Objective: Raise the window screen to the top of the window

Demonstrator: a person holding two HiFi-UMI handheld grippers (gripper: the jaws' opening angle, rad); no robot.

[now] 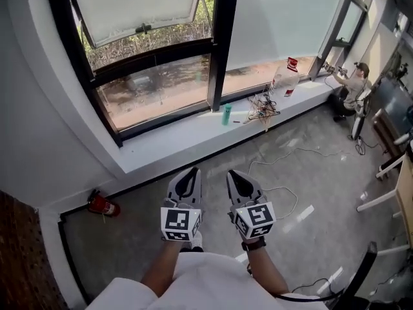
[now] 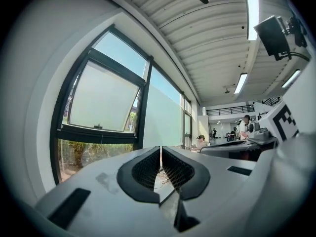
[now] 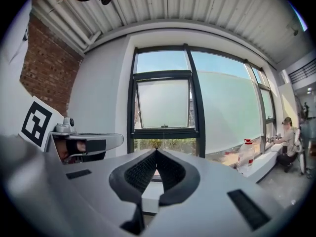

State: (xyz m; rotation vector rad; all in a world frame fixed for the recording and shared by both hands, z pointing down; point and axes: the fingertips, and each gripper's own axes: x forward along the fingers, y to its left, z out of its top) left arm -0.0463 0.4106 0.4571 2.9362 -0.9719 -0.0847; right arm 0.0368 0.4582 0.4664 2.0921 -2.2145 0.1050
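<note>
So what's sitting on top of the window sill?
On the window sill: a teal bottle, a tangle of wires and a clear jug with a red cap. Its far end, by the seated person, is too small to read.

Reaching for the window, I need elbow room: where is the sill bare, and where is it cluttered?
The sill is bare from its left corner by the wall to the teal bottle. Beyond that bottle it is crowded: a cable tangle, then a large clear bottle with a red cap.
</note>
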